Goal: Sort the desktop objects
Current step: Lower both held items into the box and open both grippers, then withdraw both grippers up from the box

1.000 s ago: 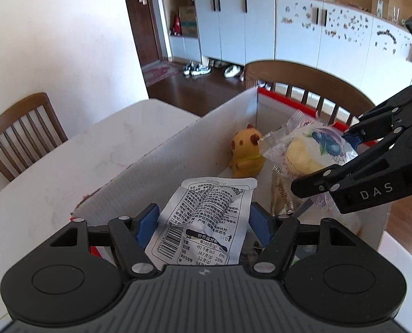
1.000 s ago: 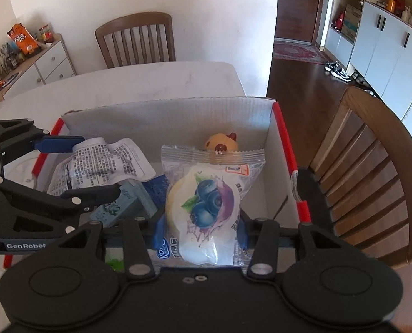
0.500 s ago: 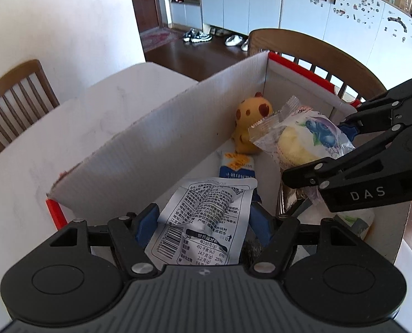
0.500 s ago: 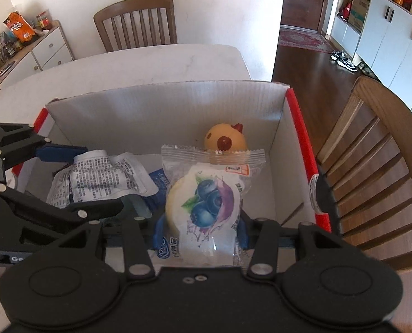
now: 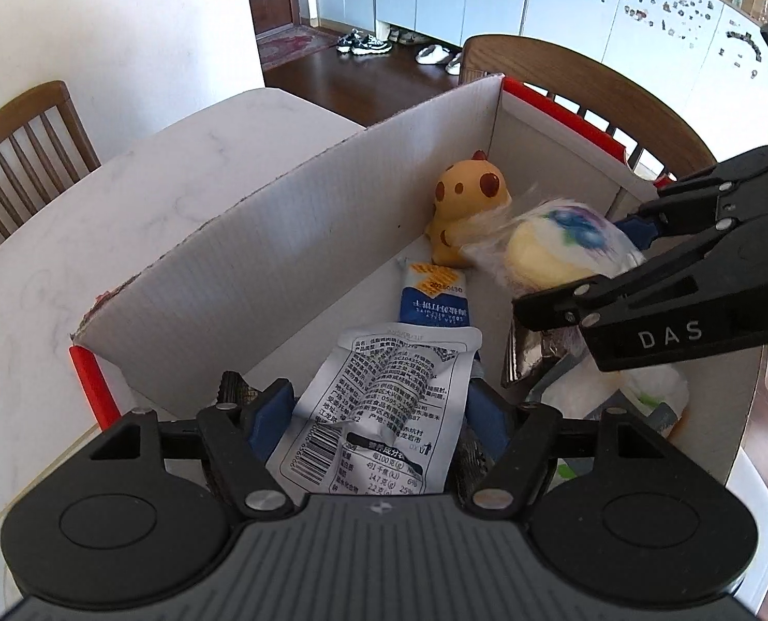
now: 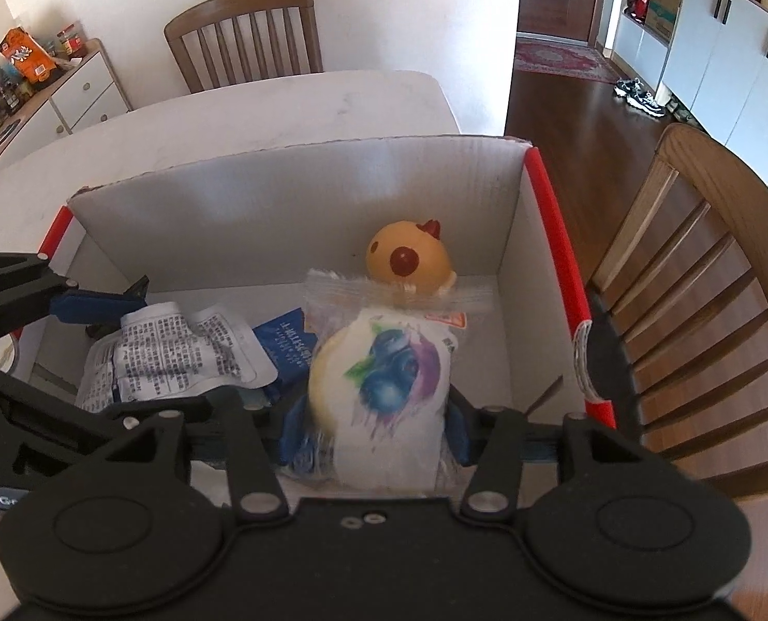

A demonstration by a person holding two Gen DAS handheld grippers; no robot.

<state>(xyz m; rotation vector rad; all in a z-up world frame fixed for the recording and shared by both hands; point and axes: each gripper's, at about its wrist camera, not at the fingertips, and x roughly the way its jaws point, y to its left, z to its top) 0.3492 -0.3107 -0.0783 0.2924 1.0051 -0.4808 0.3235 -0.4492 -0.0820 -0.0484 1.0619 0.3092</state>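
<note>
A white cardboard box (image 5: pixel 291 238) with red edges stands on the table; it also shows in the right wrist view (image 6: pixel 291 196). My left gripper (image 5: pixel 379 409) is shut on a white snack packet (image 5: pixel 384 403) with printed text, held inside the box; the packet also shows in the right wrist view (image 6: pixel 177 357). My right gripper (image 6: pixel 373 429) is shut on a blueberry bun packet (image 6: pixel 384 378), also inside the box, and that packet appears blurred in the left wrist view (image 5: pixel 555 243). A yellow toy (image 6: pixel 410 259) sits at the box's far wall.
A blue packet (image 5: pixel 433 300) lies on the box floor, with a silver wrapper (image 5: pixel 534 357) and white items (image 5: pixel 643 393) nearby. Wooden chairs (image 6: pixel 705 279) stand around the white table (image 5: pixel 99 238). White cabinets (image 5: pixel 617 5) line the far wall.
Both grippers have moved lower into the box with their packets. The box floor and the blue packet now show more fully.
</note>
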